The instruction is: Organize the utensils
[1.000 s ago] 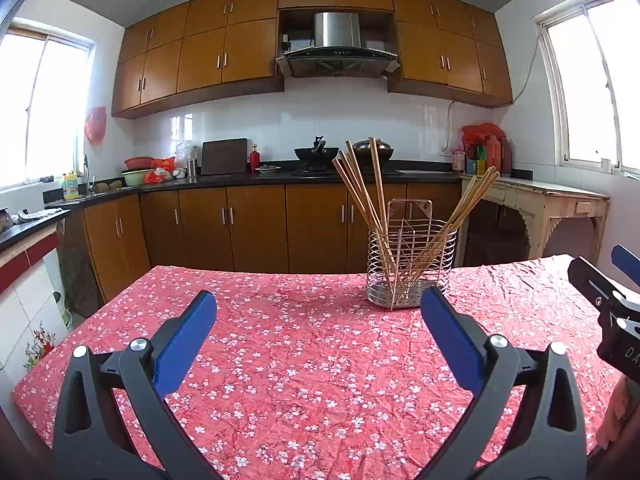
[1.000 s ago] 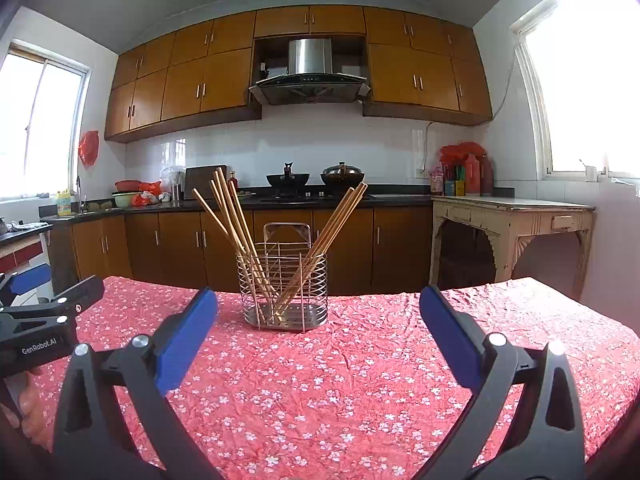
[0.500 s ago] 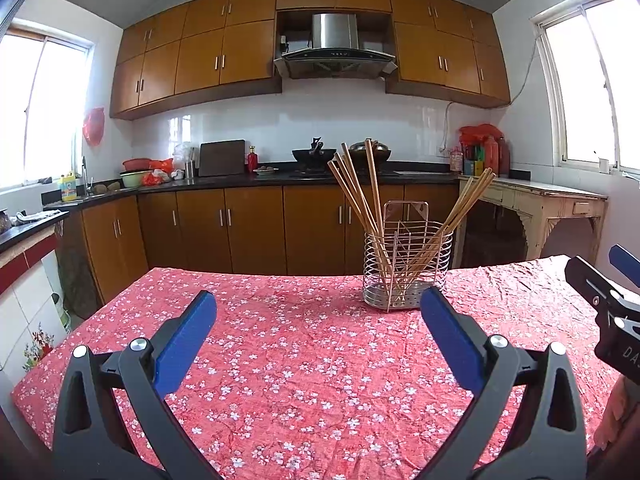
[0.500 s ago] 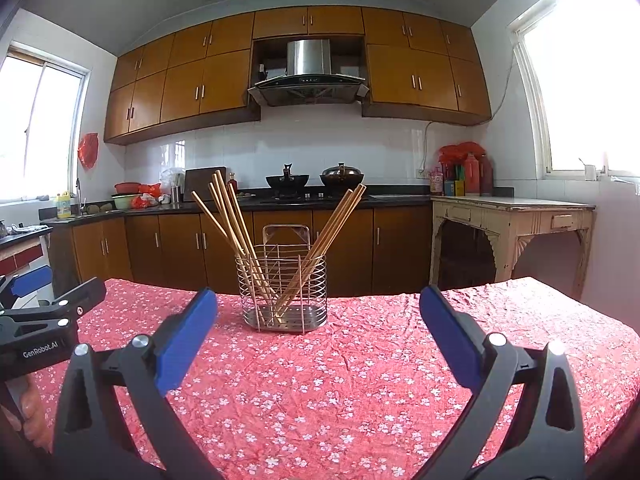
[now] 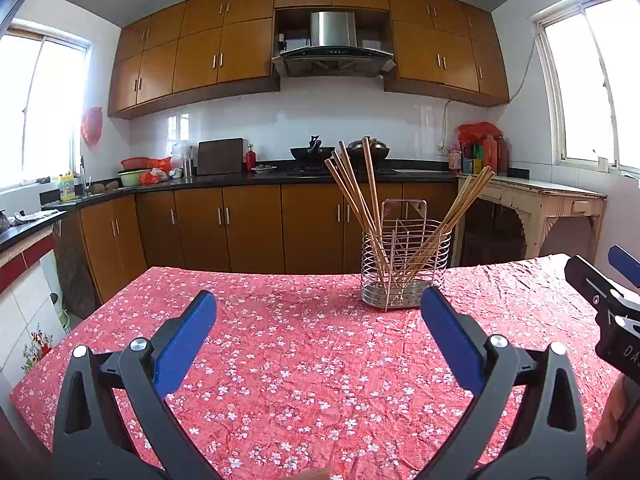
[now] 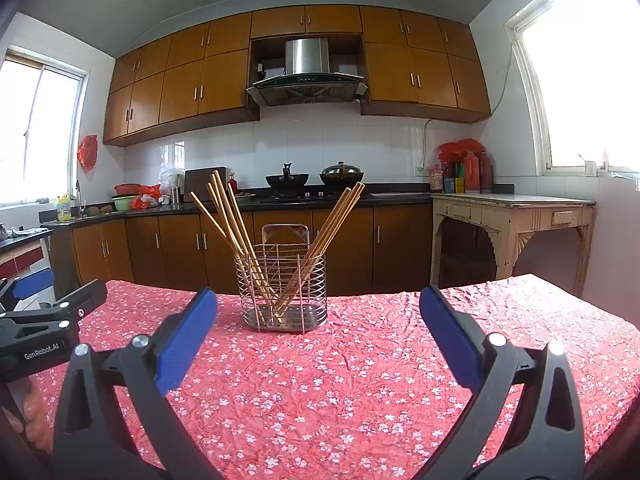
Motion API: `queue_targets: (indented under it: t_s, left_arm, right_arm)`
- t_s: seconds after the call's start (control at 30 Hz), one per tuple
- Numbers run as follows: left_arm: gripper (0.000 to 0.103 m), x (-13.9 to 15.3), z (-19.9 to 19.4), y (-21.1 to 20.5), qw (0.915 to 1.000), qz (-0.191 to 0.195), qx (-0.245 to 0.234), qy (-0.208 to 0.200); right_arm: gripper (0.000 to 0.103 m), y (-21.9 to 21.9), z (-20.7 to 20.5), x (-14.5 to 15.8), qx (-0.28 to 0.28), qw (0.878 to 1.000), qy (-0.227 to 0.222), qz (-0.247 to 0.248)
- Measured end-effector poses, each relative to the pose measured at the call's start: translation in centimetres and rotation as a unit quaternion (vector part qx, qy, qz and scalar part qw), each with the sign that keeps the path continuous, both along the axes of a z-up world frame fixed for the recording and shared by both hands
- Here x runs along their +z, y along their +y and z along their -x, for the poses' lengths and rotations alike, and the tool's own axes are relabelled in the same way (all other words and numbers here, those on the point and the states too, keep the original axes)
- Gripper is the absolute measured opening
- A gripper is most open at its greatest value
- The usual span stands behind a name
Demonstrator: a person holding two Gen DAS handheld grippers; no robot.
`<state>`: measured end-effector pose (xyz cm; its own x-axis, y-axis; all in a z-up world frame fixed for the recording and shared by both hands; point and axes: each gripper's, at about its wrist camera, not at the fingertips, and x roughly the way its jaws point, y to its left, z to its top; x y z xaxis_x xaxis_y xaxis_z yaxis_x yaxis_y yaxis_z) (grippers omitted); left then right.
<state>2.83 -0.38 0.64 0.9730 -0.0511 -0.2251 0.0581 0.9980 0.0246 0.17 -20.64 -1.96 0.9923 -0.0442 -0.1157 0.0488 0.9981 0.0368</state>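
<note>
A wire utensil holder (image 5: 405,268) (image 6: 282,286) stands on the red flowered tablecloth (image 5: 304,360) (image 6: 340,380), toward the table's far edge. Several wooden chopsticks (image 5: 360,188) (image 6: 228,216) lean out of it in two bunches, one left and one right. My left gripper (image 5: 318,300) hangs open above the cloth, short of the holder, with nothing between its blue pads. My right gripper (image 6: 318,300) is open too, facing the holder from a little way back. Each gripper shows at the edge of the other's view, held by a hand (image 5: 612,420).
Behind the table run brown kitchen cabinets (image 6: 280,252) with a black counter and a stove with pots (image 6: 312,180). A pale wooden side table (image 6: 516,216) stands at the right wall. The tablecloth around the holder lies bare.
Both views have tilted slightly upward and drifted; the holder sits a bit higher and further left in the left wrist view. Both grippers stay open.
</note>
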Motion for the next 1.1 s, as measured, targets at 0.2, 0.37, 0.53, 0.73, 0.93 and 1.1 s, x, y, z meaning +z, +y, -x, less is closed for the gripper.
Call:
queue_targets:
  t_s: [0.2,0.37,0.53,0.73,0.93,1.1]
  left_arm:
    - [0.101,-0.12,-0.11,-0.02,1.0000,0.002,-0.006,0.001]
    - [0.101,-0.23,-0.22,0.11,1.0000,0.005,-0.007,0.004]
    - [0.101,-0.15,-0.35,0.36,1.0000,0.006,-0.005,0.005]
    - [0.101,-0.22,-0.30,0.43,0.9999,0.007,-0.006,0.006]
    - [0.101,-0.22,-0.31,0.42,0.9999,0.007,-0.006,0.006]
    - [0.101,-0.26,-0.30,0.55,0.9999,0.008,-0.008,0.008]
  right_arm:
    - [0.099,-0.04,-0.15,-0.05,0.001,1.000,0.001,-0.001]
    - [0.099,-0.03,-0.22,-0.14,0.002,1.000,0.002,-0.001]
    - [0.099,-0.02,-0.33,-0.43,0.003,1.000,0.005,-0.003]
    - [0.099,0.03,-0.33,-0.44,0.004,1.000,0.005,-0.003]
    - [0.099,0.03,-0.32,-0.45,0.004,1.000,0.005,-0.003]
    - [0.099,0.15,-0.30,-0.41,0.004,1.000,0.005,-0.003]
